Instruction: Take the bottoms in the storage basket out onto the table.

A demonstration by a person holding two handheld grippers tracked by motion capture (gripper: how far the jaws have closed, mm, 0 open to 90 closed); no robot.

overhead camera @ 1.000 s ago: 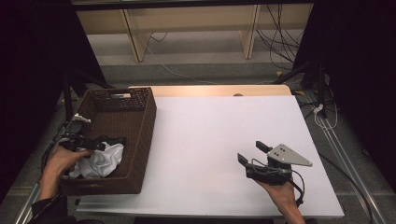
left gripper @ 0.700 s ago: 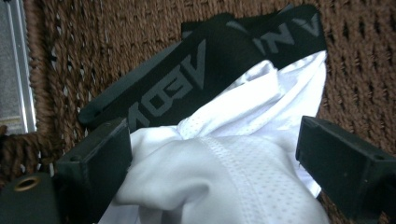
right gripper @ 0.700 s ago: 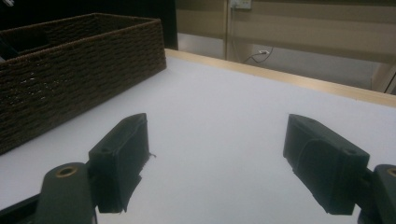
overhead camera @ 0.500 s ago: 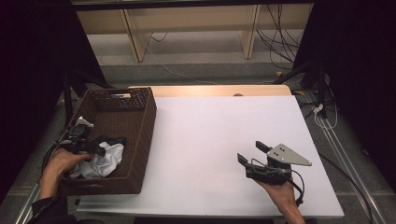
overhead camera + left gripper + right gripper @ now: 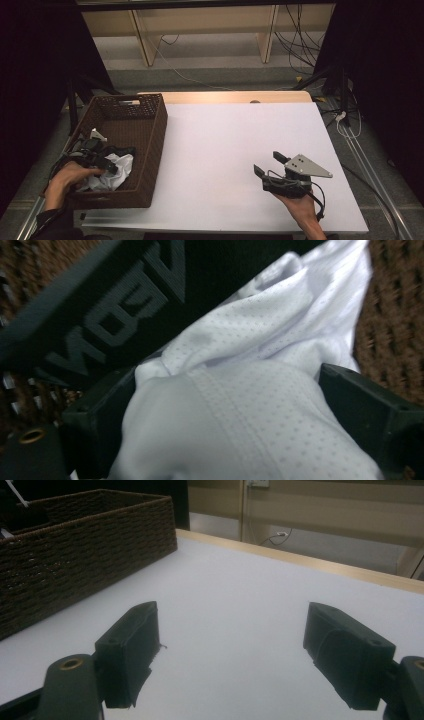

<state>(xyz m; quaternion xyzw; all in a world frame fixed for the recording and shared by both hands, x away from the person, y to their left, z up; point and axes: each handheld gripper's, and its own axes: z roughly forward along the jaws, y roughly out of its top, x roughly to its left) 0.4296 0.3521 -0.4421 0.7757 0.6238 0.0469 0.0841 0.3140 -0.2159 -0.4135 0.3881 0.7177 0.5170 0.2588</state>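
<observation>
Left gripper: jaws held wide, white mesh cloth bunched between them, in wicker basket | Right gripper: jaws spread wide, nothing held, above white table.

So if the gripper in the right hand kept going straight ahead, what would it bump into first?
Probably nothing soon. The right gripper points with open jaws across the bare white table toward its far wooden edge. The brown wicker basket sits off to the side of that line, though depth is hard to judge.
</observation>
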